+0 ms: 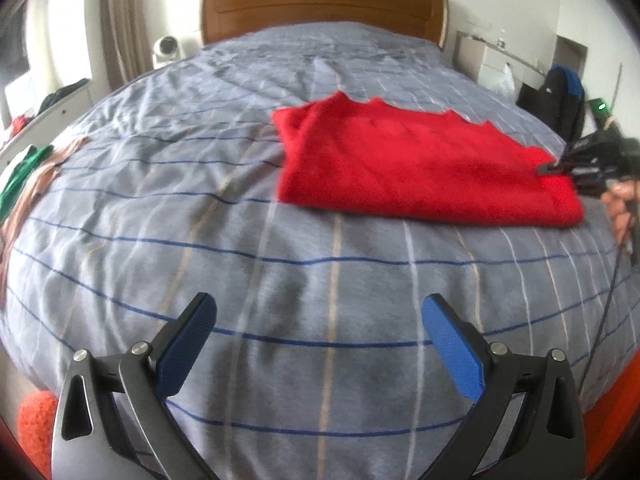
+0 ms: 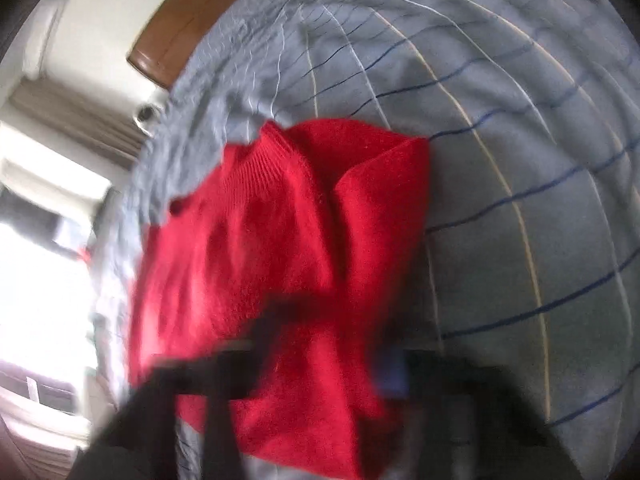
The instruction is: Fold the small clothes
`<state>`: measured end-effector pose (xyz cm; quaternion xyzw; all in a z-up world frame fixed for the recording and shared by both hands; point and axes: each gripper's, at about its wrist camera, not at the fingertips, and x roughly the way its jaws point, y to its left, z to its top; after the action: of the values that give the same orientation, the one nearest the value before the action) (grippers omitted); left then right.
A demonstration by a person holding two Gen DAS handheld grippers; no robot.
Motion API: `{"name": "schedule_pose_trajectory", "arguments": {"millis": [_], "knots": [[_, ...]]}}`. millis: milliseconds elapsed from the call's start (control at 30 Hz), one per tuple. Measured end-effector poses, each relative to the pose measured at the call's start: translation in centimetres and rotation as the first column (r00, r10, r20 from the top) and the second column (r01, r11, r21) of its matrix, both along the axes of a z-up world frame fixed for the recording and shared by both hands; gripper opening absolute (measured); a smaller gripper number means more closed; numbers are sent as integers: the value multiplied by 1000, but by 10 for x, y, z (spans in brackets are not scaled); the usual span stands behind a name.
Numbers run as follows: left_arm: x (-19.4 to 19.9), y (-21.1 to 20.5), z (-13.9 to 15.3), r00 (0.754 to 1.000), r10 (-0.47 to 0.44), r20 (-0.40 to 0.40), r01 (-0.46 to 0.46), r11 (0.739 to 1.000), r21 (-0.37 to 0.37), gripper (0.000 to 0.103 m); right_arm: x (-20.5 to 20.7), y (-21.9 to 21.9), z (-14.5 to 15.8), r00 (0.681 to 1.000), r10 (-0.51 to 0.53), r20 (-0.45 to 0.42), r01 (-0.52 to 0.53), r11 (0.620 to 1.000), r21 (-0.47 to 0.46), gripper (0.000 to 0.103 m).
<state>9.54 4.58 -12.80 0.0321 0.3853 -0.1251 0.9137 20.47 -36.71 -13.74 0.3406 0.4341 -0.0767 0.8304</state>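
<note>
A red knit sweater [image 1: 404,164] lies folded in a broad rectangle on the grey checked bed cover [image 1: 200,208], right of the middle. My left gripper [image 1: 319,304] hangs open over bare cover in front of it, nothing between its blue pads. In the left wrist view my right gripper [image 1: 548,168] comes in from the right and its tip pinches the sweater's right edge. The right wrist view is blurred: the red sweater [image 2: 280,240] fills the middle and bunches up between the dark fingers of my right gripper [image 2: 328,344].
A wooden headboard [image 1: 320,4] closes the far end of the bed. Loose green and tan clothes [image 1: 28,176] lie at the left edge. An orange fuzzy thing [image 1: 36,424] sits at bottom left. Dark bags [image 1: 560,96] stand at the right. A person's hand [image 1: 618,208] holds the right gripper.
</note>
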Motion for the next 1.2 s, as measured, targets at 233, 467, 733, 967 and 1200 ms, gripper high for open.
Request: {"name": "schedule_pose_trajectory", "arguments": {"millis": [233, 467, 733, 967, 1200], "knots": [[17, 45, 0, 989, 140, -56, -144, 986, -87, 102, 41, 88, 101, 957, 206, 205, -200, 979, -48, 10], [21, 82, -8, 969, 233, -86, -241, 966, -99, 102, 110, 219, 100, 873, 453, 180, -438, 891, -117, 10], [19, 105, -8, 957, 275, -95, -285, 950, -129, 102, 115, 271, 74, 788, 586, 187, -593, 805, -24, 76], [24, 103, -8, 959, 265, -104, -278, 949, -148, 102, 84, 245, 87, 829, 559, -7, -516, 761, -392, 76], [18, 81, -8, 971, 238, -37, -239, 970, -39, 102, 73, 298, 14, 778, 611, -146, -594, 641, -487, 77]]}}
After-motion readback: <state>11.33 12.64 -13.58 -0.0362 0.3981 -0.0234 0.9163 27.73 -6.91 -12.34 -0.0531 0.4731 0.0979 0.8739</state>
